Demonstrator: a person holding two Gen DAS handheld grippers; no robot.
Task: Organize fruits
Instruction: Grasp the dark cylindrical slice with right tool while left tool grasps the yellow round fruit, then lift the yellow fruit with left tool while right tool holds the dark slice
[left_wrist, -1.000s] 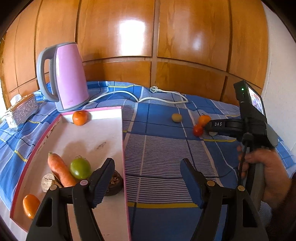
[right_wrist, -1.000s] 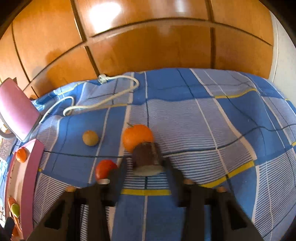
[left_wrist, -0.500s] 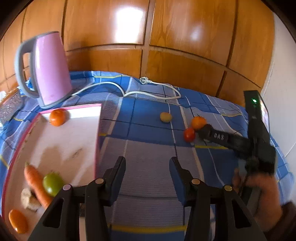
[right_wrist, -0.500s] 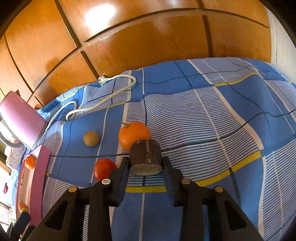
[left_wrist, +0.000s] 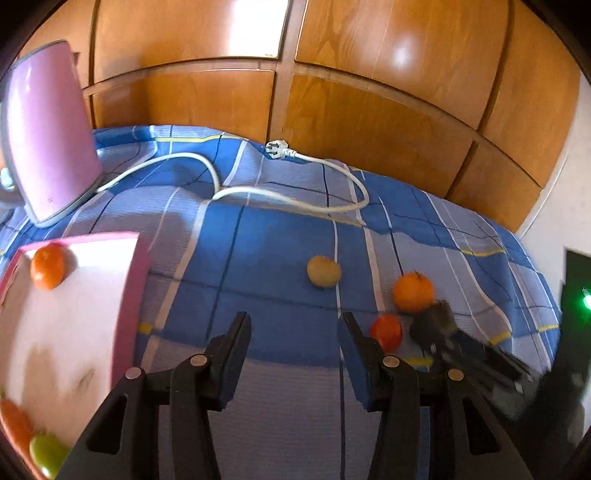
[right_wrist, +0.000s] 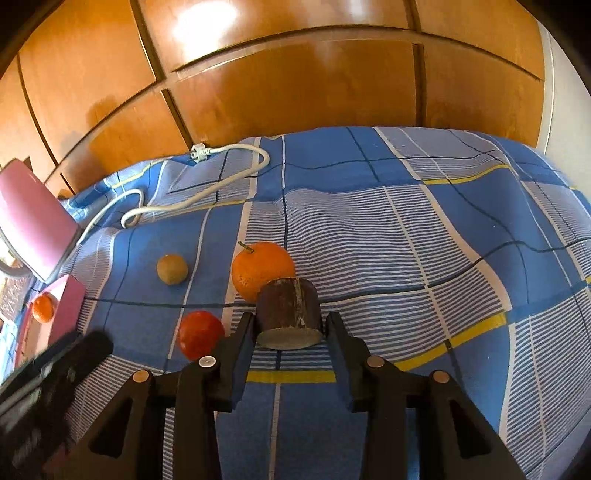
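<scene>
The right gripper (right_wrist: 290, 328) pinches a brown stub (right_wrist: 288, 314) just near of the orange (right_wrist: 263, 269), while the left gripper (left_wrist: 293, 332) (spread, empty) likely carries next toward the pink tray (left_wrist: 127, 295) at left.

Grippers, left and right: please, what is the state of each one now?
Left gripper: open, holding nothing.
Right gripper: shut on the brown cylinder.

My black tongs (right_wrist: 290, 328): dark brown chunk (right_wrist: 288, 312); orange orange (right_wrist: 263, 269); red tomato (right_wrist: 200, 334); blue plaid cloth (right_wrist: 424, 240); pink kettle (left_wrist: 46, 133).
</scene>
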